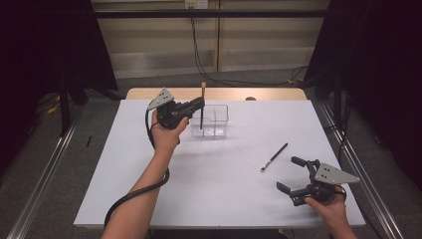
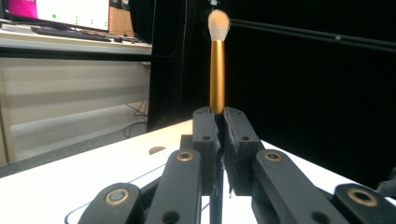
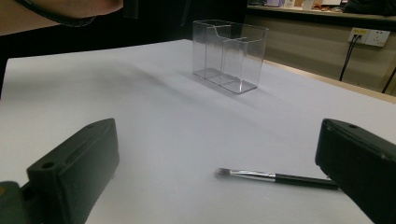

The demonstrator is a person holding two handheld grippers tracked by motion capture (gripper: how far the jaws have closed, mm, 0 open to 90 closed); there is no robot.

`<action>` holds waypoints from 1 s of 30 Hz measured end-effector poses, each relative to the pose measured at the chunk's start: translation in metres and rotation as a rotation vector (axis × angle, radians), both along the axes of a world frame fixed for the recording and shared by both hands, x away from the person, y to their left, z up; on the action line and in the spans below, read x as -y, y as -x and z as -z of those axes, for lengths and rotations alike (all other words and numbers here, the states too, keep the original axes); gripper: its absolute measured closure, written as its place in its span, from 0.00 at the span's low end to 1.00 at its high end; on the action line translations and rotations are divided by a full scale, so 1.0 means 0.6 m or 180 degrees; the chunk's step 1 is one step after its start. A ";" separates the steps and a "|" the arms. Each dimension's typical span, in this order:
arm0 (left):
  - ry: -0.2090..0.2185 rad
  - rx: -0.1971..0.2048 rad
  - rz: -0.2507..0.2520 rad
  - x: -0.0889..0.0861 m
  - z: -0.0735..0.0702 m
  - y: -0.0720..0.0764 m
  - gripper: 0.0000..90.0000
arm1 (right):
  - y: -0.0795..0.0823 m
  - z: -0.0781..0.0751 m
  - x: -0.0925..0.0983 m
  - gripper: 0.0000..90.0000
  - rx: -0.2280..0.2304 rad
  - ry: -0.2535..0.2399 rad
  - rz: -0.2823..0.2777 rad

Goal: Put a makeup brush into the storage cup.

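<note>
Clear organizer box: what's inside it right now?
The clear organizer box has see-through compartments that look empty in the right gripper view. In the high view, the gold-handled brush, clamped in the left gripper, stands upright at it; whether its handle tip is inside can't be told.

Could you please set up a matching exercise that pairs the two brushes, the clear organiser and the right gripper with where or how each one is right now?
Things:
1. gold-handled brush
2. black brush
3. clear organiser
4. right gripper

States:
A. lying flat on the white table
B. open, holding nothing
C. held upright in the shut left gripper
D. standing near the table's far edge

Pairs: 1-C, 2-A, 3-D, 4-B
</note>
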State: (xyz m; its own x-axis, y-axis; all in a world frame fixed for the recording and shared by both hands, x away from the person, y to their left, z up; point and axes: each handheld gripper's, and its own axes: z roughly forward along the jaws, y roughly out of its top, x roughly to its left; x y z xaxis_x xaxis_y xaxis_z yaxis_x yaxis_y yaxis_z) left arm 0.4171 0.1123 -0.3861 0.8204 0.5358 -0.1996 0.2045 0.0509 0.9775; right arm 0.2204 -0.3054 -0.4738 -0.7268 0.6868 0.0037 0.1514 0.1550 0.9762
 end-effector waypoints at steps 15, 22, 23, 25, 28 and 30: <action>0.0019 0.0073 -0.0126 0.004 -0.014 -0.026 0.93 | -0.002 0.002 -0.001 0.00 -0.0015 -0.0009 -0.0012; -0.0005 0.0101 -0.0211 0.004 -0.018 -0.037 0.93 | -0.003 0.003 -0.001 0.00 -0.0033 -0.0012 -0.0017; 0.0015 0.0093 -0.0216 0.004 -0.018 -0.038 0.93 | -0.003 0.003 -0.001 0.00 -0.0034 -0.0006 -0.0015; 0.0018 0.0098 -0.0235 0.003 -0.019 -0.041 0.93 | -0.003 0.003 -0.001 0.00 -0.0026 -0.0007 -0.0017; 0.0011 0.0106 -0.0257 0.001 -0.020 -0.046 0.93 | -0.003 0.003 0.000 0.00 -0.0026 -0.0011 -0.0017; 0.0035 0.0109 -0.0286 0.000 -0.020 -0.049 0.93 | -0.003 0.003 0.000 0.00 -0.0030 -0.0012 -0.0024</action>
State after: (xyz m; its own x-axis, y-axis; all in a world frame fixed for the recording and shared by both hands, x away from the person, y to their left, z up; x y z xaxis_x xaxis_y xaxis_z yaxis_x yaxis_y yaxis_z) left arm 0.4463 0.1122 -0.3740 0.7756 0.6054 -0.1784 0.1651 0.0782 0.9832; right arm 0.2223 -0.3052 -0.4757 -0.7319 0.6813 0.0131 0.1595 0.1526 0.9753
